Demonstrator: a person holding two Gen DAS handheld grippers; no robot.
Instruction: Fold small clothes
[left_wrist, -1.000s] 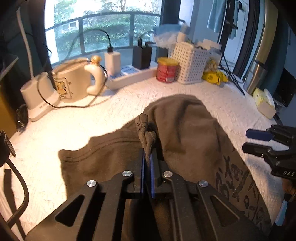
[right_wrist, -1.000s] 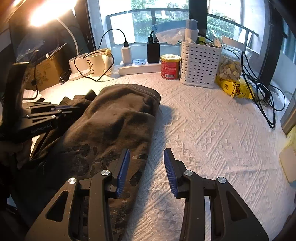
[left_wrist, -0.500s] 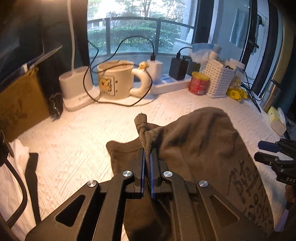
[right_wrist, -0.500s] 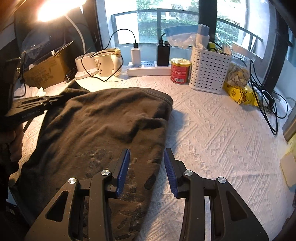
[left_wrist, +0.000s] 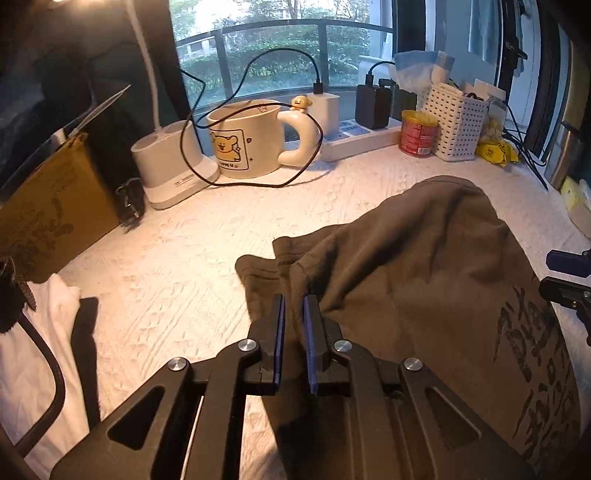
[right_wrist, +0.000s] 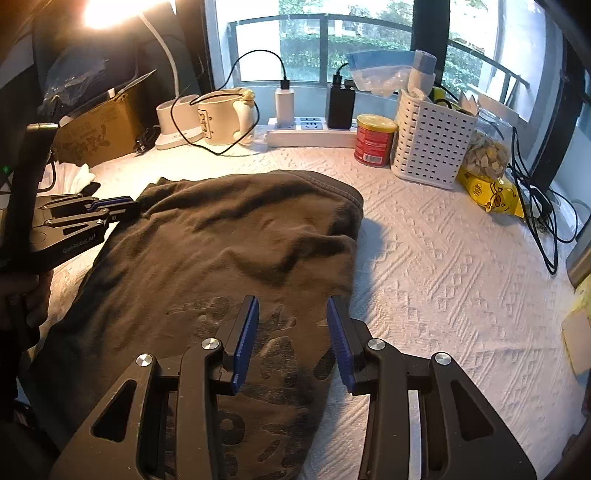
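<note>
A dark grey-brown garment (left_wrist: 424, 258) with black print lies spread on the white textured cover (left_wrist: 177, 258). My left gripper (left_wrist: 293, 301) is at its left edge. Its jaws are opening, and a slack fold of the fabric sits in the narrow gap between the blue pads (left_wrist: 279, 325). In the right wrist view the same garment (right_wrist: 229, 240) fills the left half, with the left gripper (right_wrist: 122, 208) at its far left corner. My right gripper (right_wrist: 291, 301) hovers open over the printed part near the garment's right edge, with nothing held. It also shows at the right border (left_wrist: 565, 273) of the left wrist view.
Along the window stand a lamp base (left_wrist: 170, 166), a cream mug (left_wrist: 243, 140), a power strip (left_wrist: 362, 138), a red can (left_wrist: 419, 132) and a white basket (left_wrist: 454, 123). A cardboard box (left_wrist: 48, 206) and white cloth (left_wrist: 37, 350) lie left. A yellow bag (right_wrist: 491, 192) and cables (right_wrist: 535, 206) lie right.
The left gripper drew the garment's edge leftward, spreading it flatter. Its jaws have parted, and the pinched fabric tip that stuck up above them has sunk. The right gripper stayed open.
</note>
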